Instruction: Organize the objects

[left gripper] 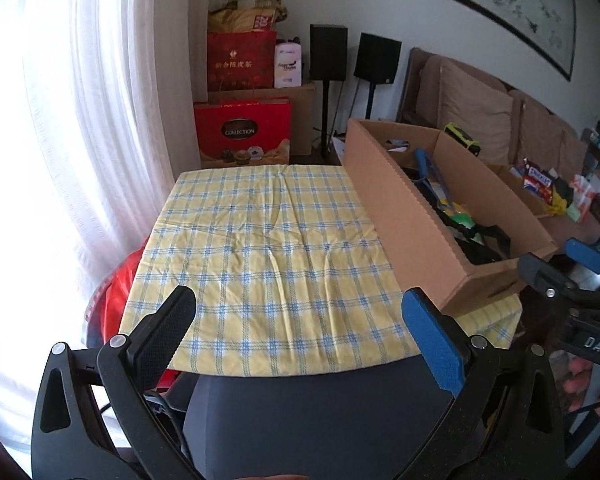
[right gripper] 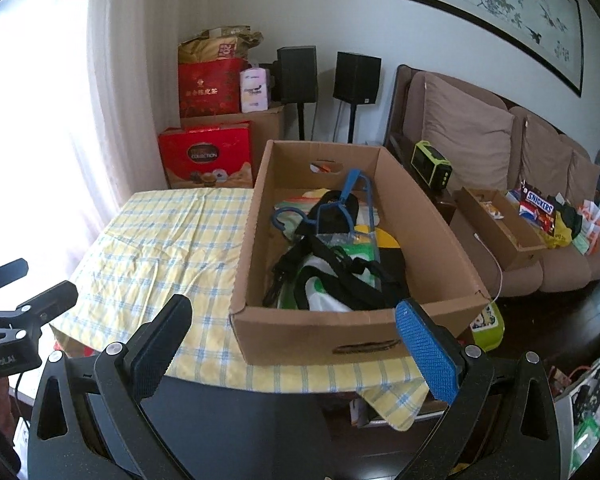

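A: Where's the stuff to sort?

B: In the box (right gripper: 340, 248), centre of the right wrist view: a blue hanger (right gripper: 340, 208), black straps (right gripper: 340, 272) and a white-green bag (right gripper: 320, 292) piled together. The box sits on the checked cloth (right gripper: 160, 248), along its right side.

A: And the right claw (right gripper: 296, 344)?

B: Lower frame, just short of the box's near wall, jaws spread wide, holding nothing.

A: The left one?

B: The left claw (left gripper: 300, 332) is at the bottom of its own view, also wide open and empty, over the near edge of the cloth (left gripper: 260, 248). The box (left gripper: 420, 216) lies up and to its right.

A: Beyond that?

B: A sofa (right gripper: 500, 152) at right, with a Snickers pack (right gripper: 538, 208) on it; red gift boxes (right gripper: 208, 156) upper left.
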`<state>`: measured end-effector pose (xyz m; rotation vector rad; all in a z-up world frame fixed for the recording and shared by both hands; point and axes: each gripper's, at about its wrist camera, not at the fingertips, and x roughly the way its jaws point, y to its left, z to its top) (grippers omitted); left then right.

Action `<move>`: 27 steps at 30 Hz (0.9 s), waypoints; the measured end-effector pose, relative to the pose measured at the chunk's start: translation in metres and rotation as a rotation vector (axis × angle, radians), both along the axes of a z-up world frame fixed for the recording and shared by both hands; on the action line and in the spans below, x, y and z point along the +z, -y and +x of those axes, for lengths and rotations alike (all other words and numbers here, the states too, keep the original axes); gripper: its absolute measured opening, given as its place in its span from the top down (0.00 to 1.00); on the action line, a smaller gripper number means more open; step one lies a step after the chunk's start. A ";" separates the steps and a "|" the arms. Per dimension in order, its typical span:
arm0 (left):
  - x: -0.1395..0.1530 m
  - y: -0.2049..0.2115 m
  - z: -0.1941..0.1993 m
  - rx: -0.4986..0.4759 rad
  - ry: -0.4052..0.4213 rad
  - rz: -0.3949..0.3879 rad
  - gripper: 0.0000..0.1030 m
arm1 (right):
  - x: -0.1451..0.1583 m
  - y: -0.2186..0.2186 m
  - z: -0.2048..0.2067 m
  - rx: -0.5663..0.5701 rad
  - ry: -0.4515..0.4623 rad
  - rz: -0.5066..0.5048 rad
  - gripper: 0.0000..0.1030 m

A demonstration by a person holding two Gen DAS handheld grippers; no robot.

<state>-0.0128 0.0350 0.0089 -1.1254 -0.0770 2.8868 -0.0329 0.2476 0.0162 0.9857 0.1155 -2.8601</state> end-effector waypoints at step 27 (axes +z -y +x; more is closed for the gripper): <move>-0.001 0.002 0.008 0.024 0.009 0.011 0.00 | -0.001 0.011 0.011 0.010 0.002 0.007 0.00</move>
